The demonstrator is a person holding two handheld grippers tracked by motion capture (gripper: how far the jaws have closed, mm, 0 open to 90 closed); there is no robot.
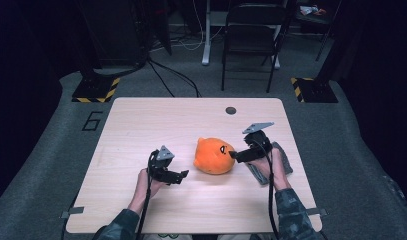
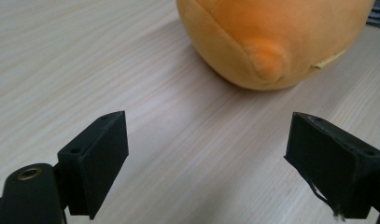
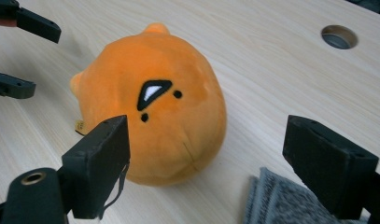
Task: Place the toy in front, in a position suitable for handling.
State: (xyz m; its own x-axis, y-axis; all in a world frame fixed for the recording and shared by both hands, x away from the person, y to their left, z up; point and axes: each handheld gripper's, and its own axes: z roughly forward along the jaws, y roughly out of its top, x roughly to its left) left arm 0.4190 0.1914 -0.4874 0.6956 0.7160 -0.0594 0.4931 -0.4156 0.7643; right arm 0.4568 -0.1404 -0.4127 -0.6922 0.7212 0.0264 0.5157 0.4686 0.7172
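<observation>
A round orange plush toy point(image 1: 214, 155) with a black and white mouth patch lies on the wooden table point(image 1: 141, 125). My left gripper point(image 1: 185, 174) is open just left of the toy point(image 2: 271, 42), jaws wide with bare table between them. My right gripper point(image 1: 233, 154) is open at the toy's right side, level with its face. In the right gripper view the toy point(image 3: 155, 102) sits just beyond the spread jaws, apart from the pads, and the left gripper's fingers point(image 3: 19, 56) show at the upper left.
A grey cloth point(image 1: 276, 162) lies under my right hand near the table's right edge, its corner point(image 3: 285, 200) below the right jaws. A round cable hole point(image 1: 231, 110) is at the table's far side. A black folding chair point(image 1: 251, 35) stands beyond the table.
</observation>
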